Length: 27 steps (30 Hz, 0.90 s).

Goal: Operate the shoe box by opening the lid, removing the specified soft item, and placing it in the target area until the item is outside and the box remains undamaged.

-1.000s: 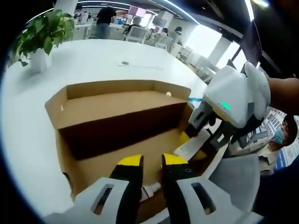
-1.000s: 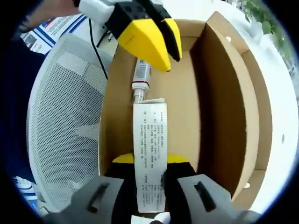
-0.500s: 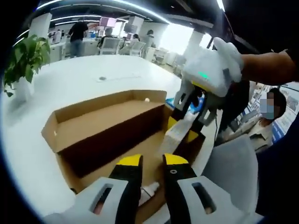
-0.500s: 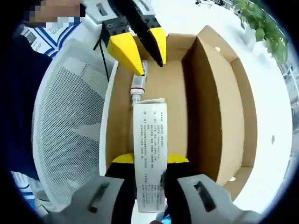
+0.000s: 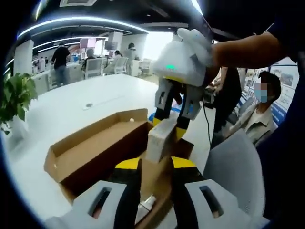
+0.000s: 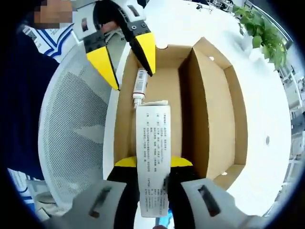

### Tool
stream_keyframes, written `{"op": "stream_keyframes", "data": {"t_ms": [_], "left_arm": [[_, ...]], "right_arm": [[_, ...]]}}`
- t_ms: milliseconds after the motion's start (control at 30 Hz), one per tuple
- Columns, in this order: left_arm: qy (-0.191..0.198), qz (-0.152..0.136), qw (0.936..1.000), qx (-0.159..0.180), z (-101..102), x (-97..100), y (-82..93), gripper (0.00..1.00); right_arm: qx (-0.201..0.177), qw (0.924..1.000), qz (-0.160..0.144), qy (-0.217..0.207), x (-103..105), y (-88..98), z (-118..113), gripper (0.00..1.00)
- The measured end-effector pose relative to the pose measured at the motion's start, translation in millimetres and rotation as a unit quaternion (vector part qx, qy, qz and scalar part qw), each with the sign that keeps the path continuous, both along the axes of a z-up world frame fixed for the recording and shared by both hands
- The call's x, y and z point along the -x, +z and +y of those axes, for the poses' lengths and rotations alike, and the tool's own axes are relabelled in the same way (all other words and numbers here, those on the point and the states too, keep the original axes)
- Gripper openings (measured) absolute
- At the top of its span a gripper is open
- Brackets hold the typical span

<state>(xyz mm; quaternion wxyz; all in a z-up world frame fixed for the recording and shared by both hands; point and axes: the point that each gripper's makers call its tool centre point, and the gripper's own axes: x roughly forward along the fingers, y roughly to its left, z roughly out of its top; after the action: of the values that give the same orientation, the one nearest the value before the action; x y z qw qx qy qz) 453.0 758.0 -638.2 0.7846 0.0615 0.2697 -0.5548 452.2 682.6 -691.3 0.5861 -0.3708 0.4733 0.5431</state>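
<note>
An open cardboard shoe box (image 5: 95, 145) lies on a white table, its lid folded back. My right gripper (image 6: 153, 162) is shut on a flat white packet (image 6: 152, 143) printed with text, held above the box (image 6: 167, 95). From the left gripper view, that right gripper (image 5: 171, 125) hangs over the box's far end with the packet (image 5: 161, 138) dangling from it. A small white tube (image 6: 139, 86) rests on the box floor. My left gripper (image 5: 156, 164) is open at the box's near edge; across the box it appears as spread yellow jaws (image 6: 134, 82) with nothing held.
A grey mesh chair (image 6: 71, 133) stands against the box's long side. A potted plant (image 5: 16, 98) sits on the white table (image 5: 71, 112) to the left. A seated person (image 5: 259, 119) is at the right, and others stand far back.
My right gripper has risen with the packet, from down in the box to above it. The left gripper's jaws have spread and pulled back to the box's end.
</note>
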Motion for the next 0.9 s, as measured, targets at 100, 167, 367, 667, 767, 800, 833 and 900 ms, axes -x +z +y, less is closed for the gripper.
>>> {"op": "stream_keyframes", "data": {"t_ms": [100, 167, 367, 667, 767, 800, 833, 900], "left_arm": [[-0.003, -0.001, 1.0000, 0.005, -4, 2.4, 3.2, 0.23], [-0.007, -0.006, 1.0000, 0.002, -7, 4.1, 4.2, 0.22], [-0.016, -0.009, 0.9998, 0.007, -20, 9.4, 10.1, 0.23], [-0.033, -0.014, 0.9993, 0.011, -39, 19.1, 15.7, 0.23], [-0.038, -0.014, 0.9991, 0.011, -47, 21.5, 16.4, 0.23], [-0.040, -0.016, 0.9990, 0.011, -50, 22.0, 17.2, 0.23], [-0.041, -0.012, 0.9990, 0.013, -53, 22.8, 17.8, 0.23], [-0.046, -0.015, 0.9987, 0.014, -60, 24.7, 18.7, 0.23]], "right_arm": [[0.001, 1.0000, -0.002, -0.004, 3, 3.8, -6, 0.19], [0.002, 1.0000, -0.005, -0.008, 5, 6.2, -11, 0.19], [0.006, 0.9997, -0.013, -0.018, 10, 13.5, -25, 0.19], [0.019, 0.9990, -0.021, -0.034, 18, 22.9, -58, 0.19], [0.023, 0.9988, -0.020, -0.039, 23, 24.6, -70, 0.19], [0.025, 0.9986, -0.021, -0.041, 24, 24.7, -74, 0.19], [0.026, 0.9985, -0.019, -0.043, 26, 24.5, -77, 0.19], [0.029, 0.9982, -0.021, -0.048, 28, 23.8, -86, 0.19]]}}
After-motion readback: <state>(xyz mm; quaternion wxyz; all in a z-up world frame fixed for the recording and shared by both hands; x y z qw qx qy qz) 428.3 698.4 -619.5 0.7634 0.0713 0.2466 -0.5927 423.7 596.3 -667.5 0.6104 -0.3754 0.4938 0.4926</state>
